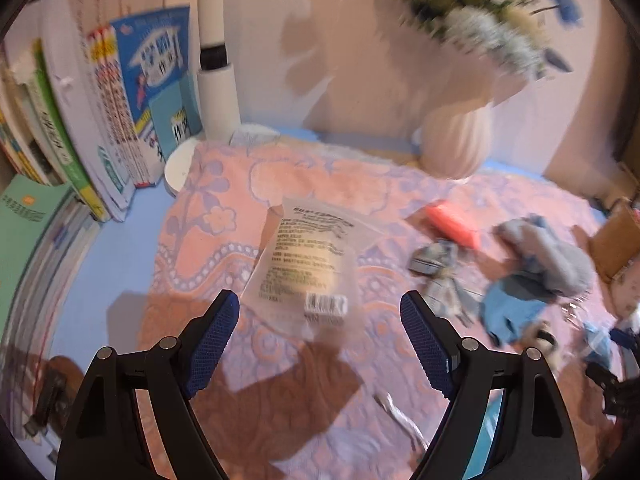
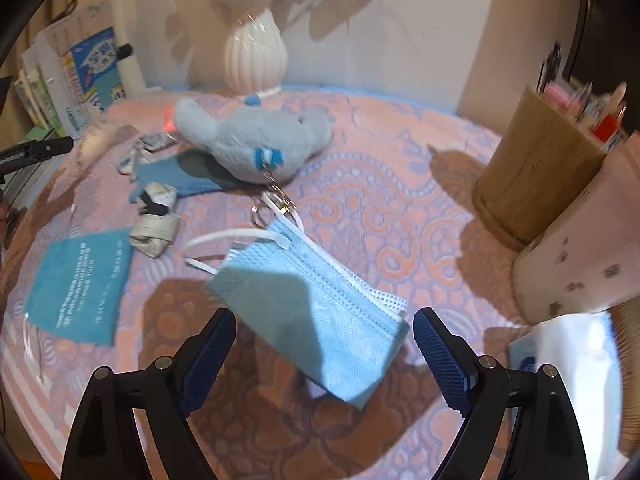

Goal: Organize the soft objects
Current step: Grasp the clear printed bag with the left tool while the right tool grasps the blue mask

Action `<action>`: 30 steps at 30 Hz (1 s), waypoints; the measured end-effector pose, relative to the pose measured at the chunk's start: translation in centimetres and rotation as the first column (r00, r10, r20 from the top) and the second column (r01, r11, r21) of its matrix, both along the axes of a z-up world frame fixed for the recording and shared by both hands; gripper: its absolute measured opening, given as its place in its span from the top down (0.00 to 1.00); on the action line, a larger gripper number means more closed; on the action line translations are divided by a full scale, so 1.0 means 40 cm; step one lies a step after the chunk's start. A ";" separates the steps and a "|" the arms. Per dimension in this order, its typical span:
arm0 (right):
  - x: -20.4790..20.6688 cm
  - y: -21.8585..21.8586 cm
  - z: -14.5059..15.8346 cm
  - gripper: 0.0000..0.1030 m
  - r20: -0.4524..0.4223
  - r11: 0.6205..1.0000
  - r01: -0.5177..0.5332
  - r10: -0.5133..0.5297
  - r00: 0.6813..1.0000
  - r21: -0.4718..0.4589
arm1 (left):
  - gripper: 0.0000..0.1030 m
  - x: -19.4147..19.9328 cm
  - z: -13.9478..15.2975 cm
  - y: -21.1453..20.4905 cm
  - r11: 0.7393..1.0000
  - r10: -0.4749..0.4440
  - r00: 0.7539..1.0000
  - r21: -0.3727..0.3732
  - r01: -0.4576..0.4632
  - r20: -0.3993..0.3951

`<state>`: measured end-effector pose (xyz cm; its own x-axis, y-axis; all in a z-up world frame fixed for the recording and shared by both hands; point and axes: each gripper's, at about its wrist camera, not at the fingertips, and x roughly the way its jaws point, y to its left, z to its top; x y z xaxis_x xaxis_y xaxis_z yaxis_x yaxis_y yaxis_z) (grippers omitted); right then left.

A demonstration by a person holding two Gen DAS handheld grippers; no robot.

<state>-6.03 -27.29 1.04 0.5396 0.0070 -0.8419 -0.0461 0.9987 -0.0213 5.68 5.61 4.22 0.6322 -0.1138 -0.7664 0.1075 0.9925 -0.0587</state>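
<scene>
A clear plastic packet (image 1: 308,264) with a printed label and barcode lies on the pink patterned cloth (image 1: 224,208), just ahead of my left gripper (image 1: 320,312). Its jaws stand wide and the pads touch nothing. In the right wrist view a blue face mask (image 2: 316,312) with white ear loops lies flat between the spread fingers of my right gripper (image 2: 324,330), whose pads are clear of it. Behind the mask rests a grey-blue plush toy (image 2: 256,140) with a key ring, partly on a dark blue cloth (image 2: 180,180).
A teal pouch (image 2: 80,284) and a rolled grey bundle (image 2: 154,220) lie left of the mask. A wooden pen holder (image 2: 536,168) stands at the right, a white vase (image 2: 256,56) at the back. Upright books (image 1: 100,120) and a lamp post (image 1: 216,80) line the left edge. A red object (image 1: 452,220) lies near the plush toy (image 1: 548,252).
</scene>
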 end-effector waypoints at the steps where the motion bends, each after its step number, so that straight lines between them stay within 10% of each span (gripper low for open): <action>1: 0.004 -0.007 -0.005 0.13 -0.005 1.000 0.008 -0.008 1.000 0.010 | 0.21 0.016 -0.010 -0.002 1.000 0.004 1.000 0.001 -0.004 -0.007; 5: 0.009 -0.028 -0.014 0.17 -0.010 0.998 0.048 -0.048 0.999 0.030 | 0.36 0.063 -0.046 -0.020 1.000 -0.001 1.000 0.030 0.002 -0.031; 11: -0.005 -0.048 0.009 0.67 0.022 0.991 0.081 -0.084 0.996 0.107 | 0.68 0.060 -0.050 -0.036 0.997 -0.012 1.000 0.074 0.014 -0.017; 30: -0.160 -0.108 0.218 0.69 0.208 0.980 0.119 -0.152 0.966 0.161 | 0.69 -0.232 0.189 -0.318 0.979 -0.141 0.967 0.172 0.105 0.213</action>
